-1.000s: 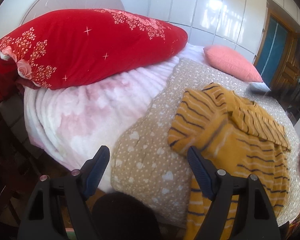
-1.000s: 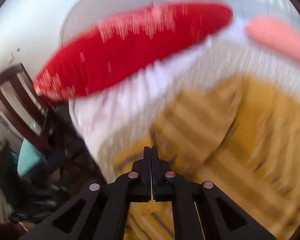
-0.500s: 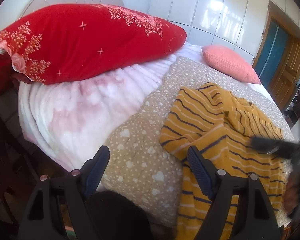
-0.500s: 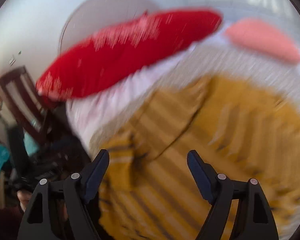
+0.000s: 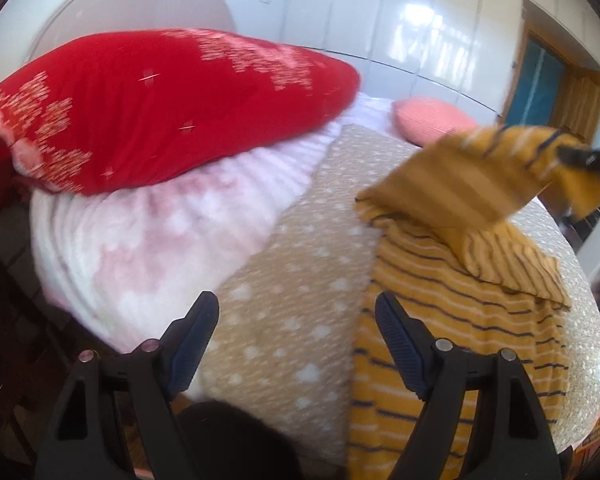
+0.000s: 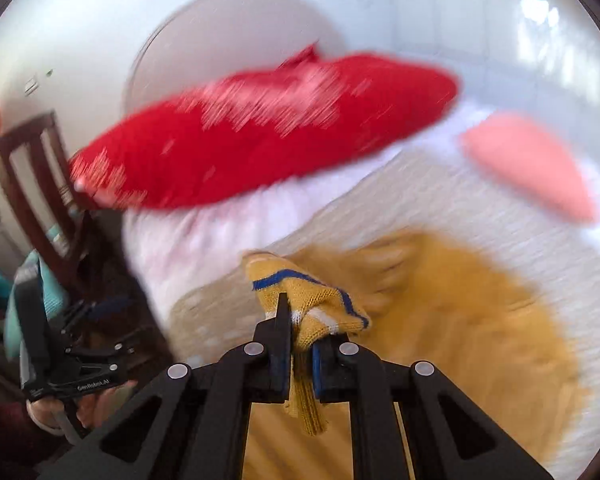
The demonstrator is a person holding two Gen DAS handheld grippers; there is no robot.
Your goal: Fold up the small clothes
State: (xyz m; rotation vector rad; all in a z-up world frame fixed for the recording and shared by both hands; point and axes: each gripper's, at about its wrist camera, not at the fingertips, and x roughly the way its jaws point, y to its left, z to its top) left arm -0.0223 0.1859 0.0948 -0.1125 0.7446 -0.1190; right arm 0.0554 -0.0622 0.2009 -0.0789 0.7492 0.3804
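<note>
The right gripper (image 6: 300, 344) has just closed on a corner of the striped yellow sweater (image 5: 460, 320), lifting it off the bed (image 5: 292, 280) — a fold beginning. Next, carry it across; the left gripper (image 5: 296, 340) stands spread, empty.

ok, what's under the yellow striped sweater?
The yellow striped sweater lies on a tan heart-print blanket, with one part pinched and lifted by the right gripper. What lies beneath the sweater's middle is covered.
</note>
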